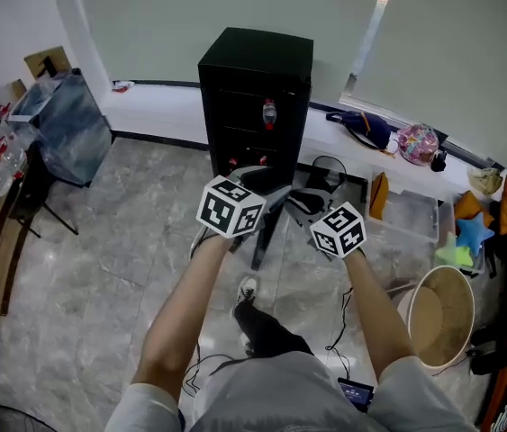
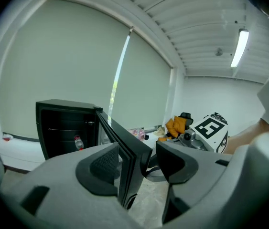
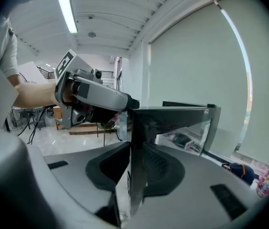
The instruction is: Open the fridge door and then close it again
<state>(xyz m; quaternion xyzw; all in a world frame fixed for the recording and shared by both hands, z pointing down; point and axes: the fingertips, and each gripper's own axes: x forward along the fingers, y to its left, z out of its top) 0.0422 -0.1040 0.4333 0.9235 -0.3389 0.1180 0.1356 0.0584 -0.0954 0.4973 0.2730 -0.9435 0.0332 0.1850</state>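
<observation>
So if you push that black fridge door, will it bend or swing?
Likely swings, not bends: the flat black fridge door looks thick and stiff, hinged at one side. Its see-through panel may be fragile.

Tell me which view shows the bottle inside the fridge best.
The head view: the bottle sits unobstructed, centred in the open fridge. The left gripper view shows it small; the right gripper view misses it.

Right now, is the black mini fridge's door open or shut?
Open. The black fridge door stands swung out from the black box-shaped fridge, baring its dark inside and a small bottle.
</observation>
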